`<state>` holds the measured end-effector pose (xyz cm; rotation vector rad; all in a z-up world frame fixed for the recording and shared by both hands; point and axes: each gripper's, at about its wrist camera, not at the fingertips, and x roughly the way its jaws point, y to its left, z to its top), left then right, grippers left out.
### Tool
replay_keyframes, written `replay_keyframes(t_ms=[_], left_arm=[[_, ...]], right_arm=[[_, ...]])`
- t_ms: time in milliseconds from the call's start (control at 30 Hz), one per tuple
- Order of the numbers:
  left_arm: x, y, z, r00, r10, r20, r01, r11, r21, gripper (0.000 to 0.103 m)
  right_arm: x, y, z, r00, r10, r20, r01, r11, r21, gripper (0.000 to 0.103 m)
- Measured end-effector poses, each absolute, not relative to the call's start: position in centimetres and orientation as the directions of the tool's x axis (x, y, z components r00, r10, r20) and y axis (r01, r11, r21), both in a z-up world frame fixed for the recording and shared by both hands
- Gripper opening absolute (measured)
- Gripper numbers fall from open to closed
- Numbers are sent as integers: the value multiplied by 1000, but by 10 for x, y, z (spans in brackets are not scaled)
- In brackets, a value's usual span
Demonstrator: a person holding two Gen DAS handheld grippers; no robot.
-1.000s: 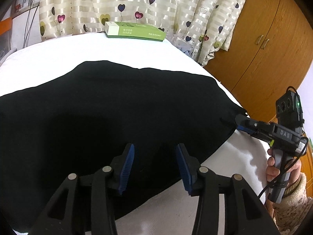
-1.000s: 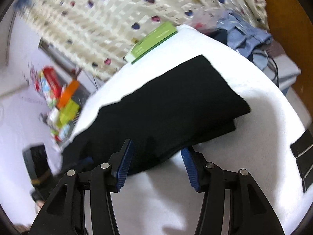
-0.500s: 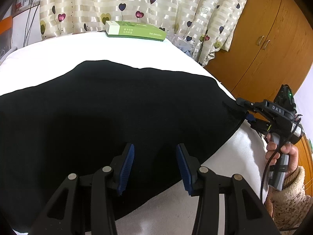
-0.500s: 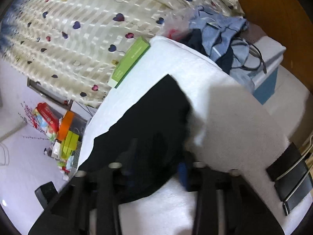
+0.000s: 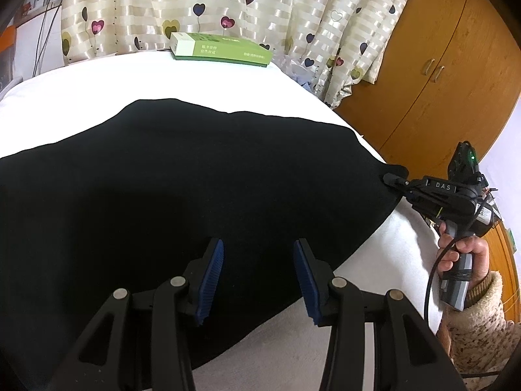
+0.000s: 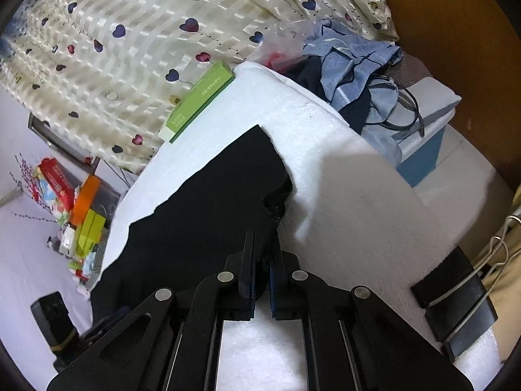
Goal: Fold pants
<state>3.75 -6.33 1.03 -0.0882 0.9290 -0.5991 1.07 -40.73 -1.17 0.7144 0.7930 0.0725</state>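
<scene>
The black pants (image 5: 182, 189) lie spread flat over a white padded table (image 5: 228, 81). My left gripper (image 5: 258, 272) is open, its blue pads hovering over the near edge of the pants. My right gripper (image 6: 262, 272) is shut on the right end of the pants (image 6: 208, 208) and lifts that corner a little off the table. It also shows in the left wrist view (image 5: 395, 179) at the far right, pinching the fabric's tip.
A green box (image 5: 221, 49) lies at the table's far edge by the heart-print curtain (image 5: 228, 3). Wooden wardrobe doors (image 5: 433, 75) stand to the right. Blue clothes and cables (image 6: 361, 75) are piled beyond the table's end. Black clips (image 6: 456, 306) sit at the table's right edge.
My right gripper moved in onto the right end of the pants and closed on it, raising the corner. My left gripper stayed open and still.
</scene>
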Motion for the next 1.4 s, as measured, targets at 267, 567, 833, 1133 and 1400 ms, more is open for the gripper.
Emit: replay_keyframes(t_ms=[267,567,833,1133,1400], left_arm=[[42,-66,13,424,-524,-738,450,830,-331,48],[60,-83,24,400,-570,-717,483,797,-364,47],[92,-112,32,330,-639,-695,502,742,-444,51],[137,-161,31,194,-744,-639,499,636,-589,61],[156,-191,21,132,-747,-652,481,624,-617,61]], right_arm=[[9,-393,6,743,298,-599,135,810,570,6],[15,-357,21,748,326,-578,15,863,506,6],[14,-333,20,737,327,-592,-32,891,452,6],[18,-322,13,713,337,-615,-52,900,433,6],[19,-318,11,702,348,-622,-68,901,428,6]])
